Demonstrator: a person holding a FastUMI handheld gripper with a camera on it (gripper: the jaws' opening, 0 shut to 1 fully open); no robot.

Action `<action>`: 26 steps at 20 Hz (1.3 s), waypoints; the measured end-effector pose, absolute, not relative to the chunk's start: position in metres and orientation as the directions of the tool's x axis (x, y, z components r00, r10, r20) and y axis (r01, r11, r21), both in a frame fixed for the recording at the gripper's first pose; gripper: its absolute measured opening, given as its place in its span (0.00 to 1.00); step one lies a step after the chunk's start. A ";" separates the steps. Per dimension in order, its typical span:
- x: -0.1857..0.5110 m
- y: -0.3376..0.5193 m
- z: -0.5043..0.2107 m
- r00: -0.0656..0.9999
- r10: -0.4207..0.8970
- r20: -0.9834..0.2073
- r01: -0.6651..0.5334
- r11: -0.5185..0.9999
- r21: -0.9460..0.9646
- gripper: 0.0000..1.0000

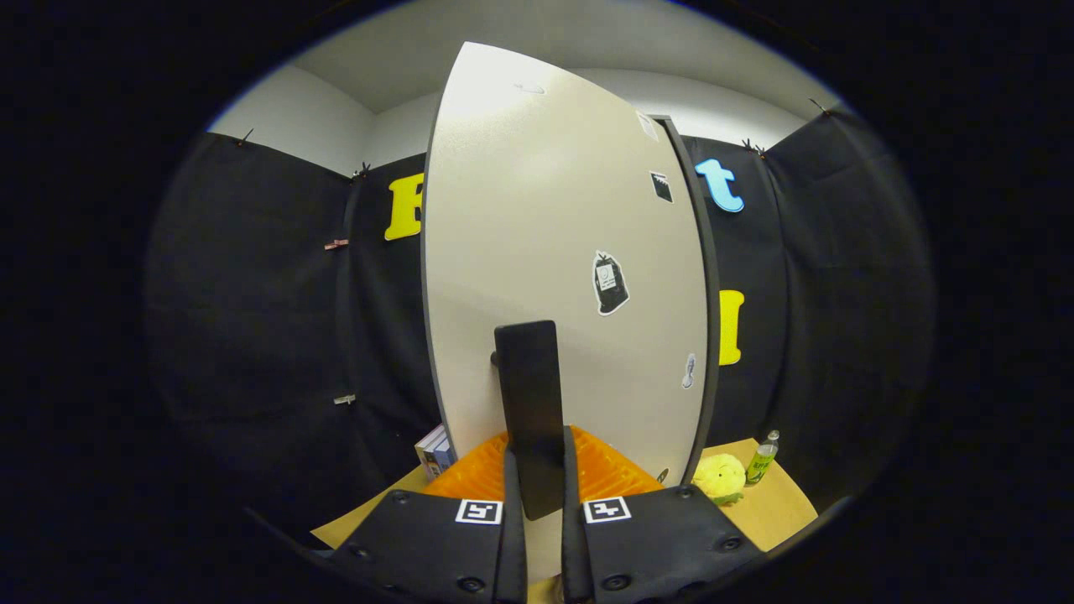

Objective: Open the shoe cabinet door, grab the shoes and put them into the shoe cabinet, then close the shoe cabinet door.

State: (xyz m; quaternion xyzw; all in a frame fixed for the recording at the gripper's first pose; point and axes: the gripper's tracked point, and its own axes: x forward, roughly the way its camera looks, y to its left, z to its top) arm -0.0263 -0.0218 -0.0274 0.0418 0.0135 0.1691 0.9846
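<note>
Two fingers (513, 495) of your gripper (537, 491) stand nearly closed, pinching the black handle (530, 403) of the cabinet door (537, 252), which rises at 12 o'clock. An orange mat (604, 470) lies beneath. At 2 o'clock past the fingers sit a yellow toy (719, 476) and a bottle (762, 460); at 10 o'clock, a box (435, 451).

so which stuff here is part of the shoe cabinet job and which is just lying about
Part of the job:
- cabinet door
- black handle, which the tool is shut on

Just lying about:
- yellow plush toy
- green bottle
- box
- stickers on the door
</note>
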 end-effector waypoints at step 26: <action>-0.049 -0.192 -0.008 0.991 0.135 0.002 -0.135 0.989 0.059 0.16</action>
